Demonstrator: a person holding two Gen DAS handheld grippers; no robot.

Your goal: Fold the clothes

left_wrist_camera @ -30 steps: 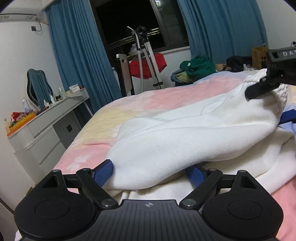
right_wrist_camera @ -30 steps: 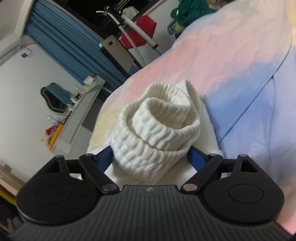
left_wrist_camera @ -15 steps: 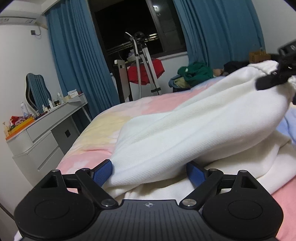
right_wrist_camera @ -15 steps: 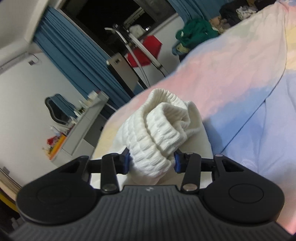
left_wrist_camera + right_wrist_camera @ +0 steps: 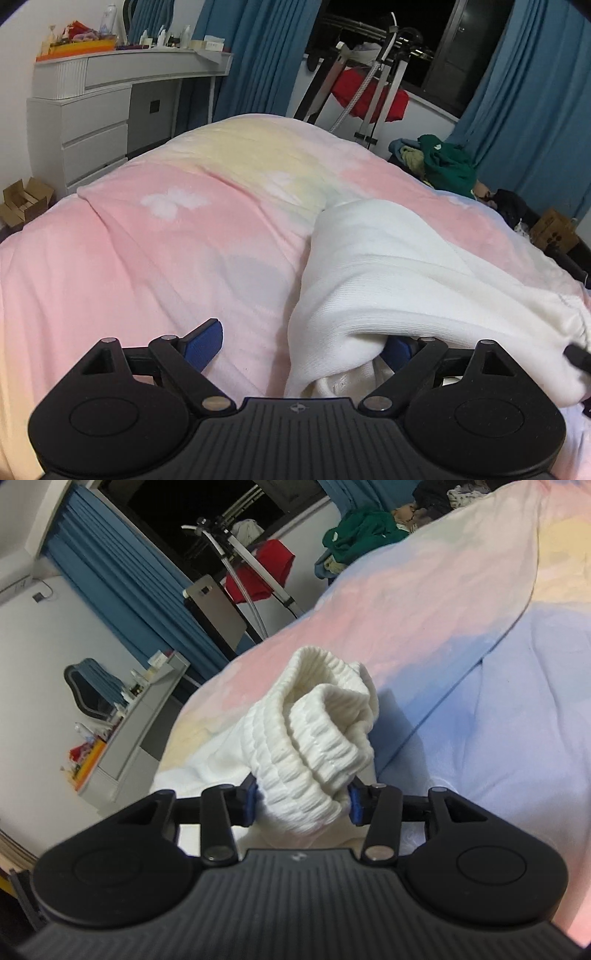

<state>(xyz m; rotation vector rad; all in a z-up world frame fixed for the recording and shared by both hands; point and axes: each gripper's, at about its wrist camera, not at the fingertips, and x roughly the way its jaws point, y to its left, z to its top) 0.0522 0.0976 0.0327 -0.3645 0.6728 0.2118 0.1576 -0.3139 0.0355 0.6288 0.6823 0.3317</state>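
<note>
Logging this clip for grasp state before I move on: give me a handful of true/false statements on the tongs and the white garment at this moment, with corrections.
1. The right tongs are clamped on the ribbed cuff of the white garment. True.
2. The left tongs are shut tight on the fabric. False: their blue pads stand wide apart, with the garment's edge lying against the right-hand pad only.
3. The garment lies on a pastel pink, yellow and blue blanket. True.
4. The garment is dark green. False: it is white; a green piece of clothing sits in a pile beyond the bed.
5. A white dresser stands beside the bed. True.
</note>
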